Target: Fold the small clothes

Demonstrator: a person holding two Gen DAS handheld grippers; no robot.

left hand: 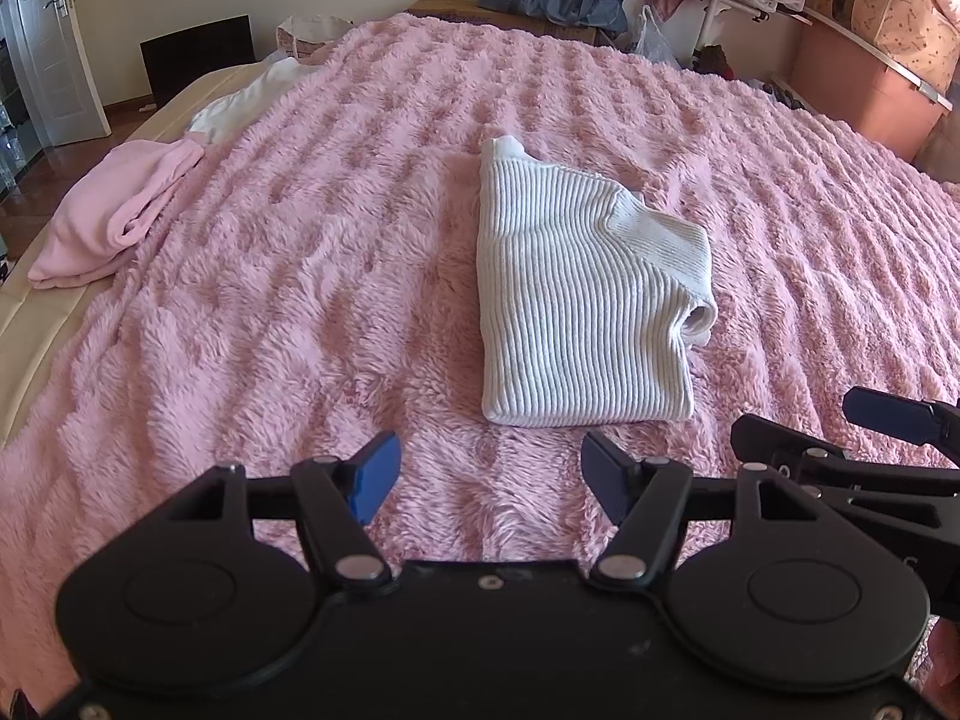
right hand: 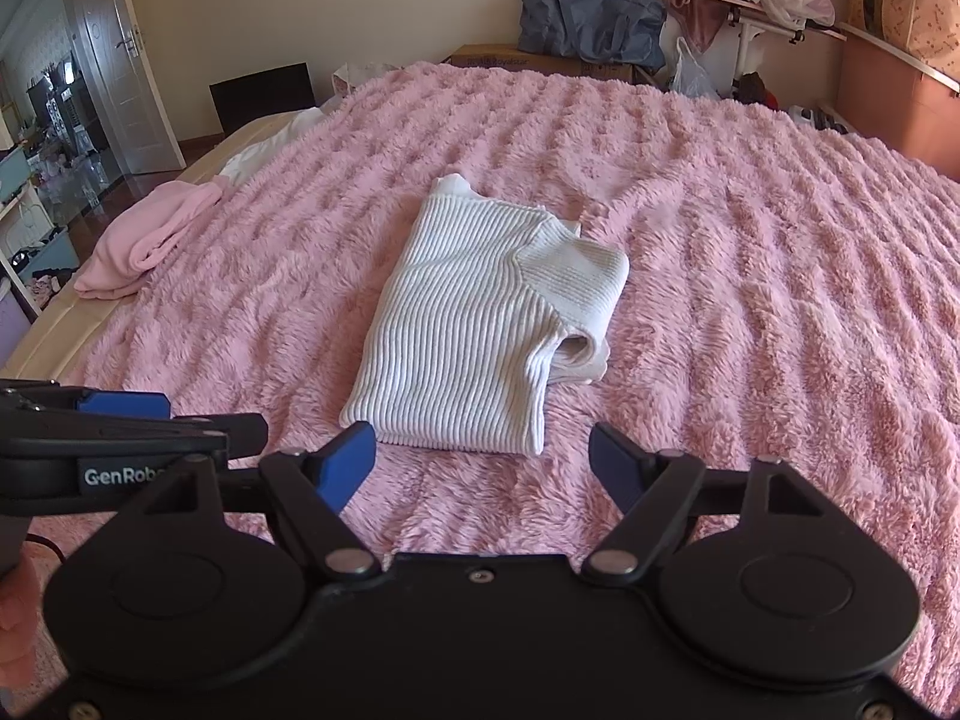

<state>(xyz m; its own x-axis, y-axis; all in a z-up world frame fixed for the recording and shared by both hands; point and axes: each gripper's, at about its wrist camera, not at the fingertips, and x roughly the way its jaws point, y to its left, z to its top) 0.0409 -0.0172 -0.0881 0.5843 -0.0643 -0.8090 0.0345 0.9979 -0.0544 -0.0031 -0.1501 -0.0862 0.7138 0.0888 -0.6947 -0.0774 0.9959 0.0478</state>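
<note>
A white ribbed sweater (left hand: 570, 300) lies folded into a compact rectangle near the middle of the bed, on a fluffy pink blanket (left hand: 300, 300) that covers nearly the whole surface. One folded sleeve lies across the sweater's upper right part, its open cuff (right hand: 579, 351) poking out at the right edge, and a bit of collar or hem shows at the far corner. Nothing touches the garment.

Just short of its near edge, the left gripper (left hand: 491, 480) hangs above the blanket with its blue-padded jaws spread wide and nothing between them. The right gripper (right hand: 482, 465) hangs beside it in the same manner, jaws wide apart and empty, the sweater's near edge lying just beyond its fingertips. Each gripper shows at the side of the other's view, close alongside.

Farther off, at the left edge of the bed, a pink garment (left hand: 114, 216) lies crumpled, with a white cloth (left hand: 252, 96) beyond it. Past the far end of the bed, a blue bag (right hand: 591, 15) rests on a cardboard box (right hand: 540, 60) against the wall, next to a cluttered rack; a white door (right hand: 117, 60) stands open at the left
</note>
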